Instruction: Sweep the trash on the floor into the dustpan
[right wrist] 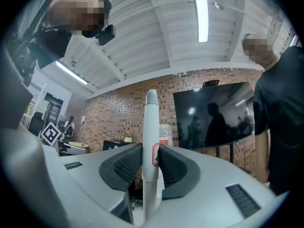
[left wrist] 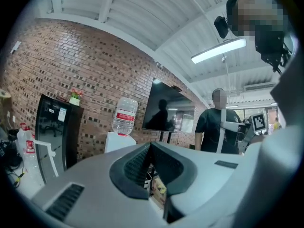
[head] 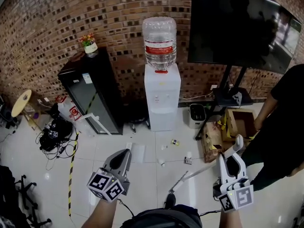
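Note:
My right gripper [head: 232,161] [right wrist: 151,156] is shut on a pale grey broom handle [right wrist: 151,122], which stands upright between its pads. In the head view the handle [head: 199,172] slants down and left towards the floor in front of me; its lower end is hidden. Small bits of trash [head: 161,162] [head: 188,159] [head: 175,142] lie scattered on the white tiles ahead. My left gripper [head: 123,156] [left wrist: 151,148] hangs at the lower left, shut and holding nothing. I cannot make out a dustpan.
A water dispenser [head: 162,96] and a black fridge [head: 90,96] stand against the brick wall. At the right are a TV on a stand [head: 237,23], an open cardboard box [head: 237,122] and a person in black [head: 280,127]. Cables [head: 57,137] lie at the left.

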{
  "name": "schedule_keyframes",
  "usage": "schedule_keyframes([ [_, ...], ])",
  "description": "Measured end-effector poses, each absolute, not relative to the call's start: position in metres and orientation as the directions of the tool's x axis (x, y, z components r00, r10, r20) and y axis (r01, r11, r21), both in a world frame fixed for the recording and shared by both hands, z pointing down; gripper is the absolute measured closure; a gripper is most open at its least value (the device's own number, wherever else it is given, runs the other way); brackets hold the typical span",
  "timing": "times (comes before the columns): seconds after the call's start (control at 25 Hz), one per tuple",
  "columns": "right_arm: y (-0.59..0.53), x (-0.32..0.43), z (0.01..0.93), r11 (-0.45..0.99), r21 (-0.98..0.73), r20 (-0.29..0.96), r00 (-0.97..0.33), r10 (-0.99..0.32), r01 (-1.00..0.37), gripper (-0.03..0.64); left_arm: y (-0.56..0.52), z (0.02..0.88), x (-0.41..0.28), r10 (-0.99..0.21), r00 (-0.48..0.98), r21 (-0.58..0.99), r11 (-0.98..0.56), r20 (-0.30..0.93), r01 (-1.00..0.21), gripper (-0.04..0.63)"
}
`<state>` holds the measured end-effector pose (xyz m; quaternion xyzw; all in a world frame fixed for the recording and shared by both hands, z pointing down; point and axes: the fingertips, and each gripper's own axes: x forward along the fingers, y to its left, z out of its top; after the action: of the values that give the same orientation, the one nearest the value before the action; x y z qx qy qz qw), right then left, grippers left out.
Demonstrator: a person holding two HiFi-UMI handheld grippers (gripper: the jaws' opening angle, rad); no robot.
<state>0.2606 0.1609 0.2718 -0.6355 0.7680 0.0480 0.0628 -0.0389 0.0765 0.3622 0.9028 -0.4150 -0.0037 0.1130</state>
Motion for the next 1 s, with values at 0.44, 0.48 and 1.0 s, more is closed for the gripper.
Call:
schedule_keyframes([
  [0.44, 0.080, 0.299, 0.285, 0.201, 0.018, -0.139, -0.201, -0.970, -0.979, 0.495, -0.006, 0.359, 0.001, -0.778, 0.616, 0.164, -0.596, 0.123, -0.786, 0.589],
  [0.48, 0.072, 0.300, 0.286, 0.193, 0.023, -0.139, -0.194, -0.971, -0.981, 0.495, -0.014, 0.361, -0.001, -0.778, 0.616, 0.170, -0.595, 0.123, -0.785, 0.589],
  [1.0, -0.019, 0.271, 0.309, -0.079, 0.036, -0.111, 0.075, -0.991, -0.996, 0.495, -0.153, 0.374, -0.068, -0.652, 0.749, 0.174, -0.729, 0.114, -0.662, 0.589],
])
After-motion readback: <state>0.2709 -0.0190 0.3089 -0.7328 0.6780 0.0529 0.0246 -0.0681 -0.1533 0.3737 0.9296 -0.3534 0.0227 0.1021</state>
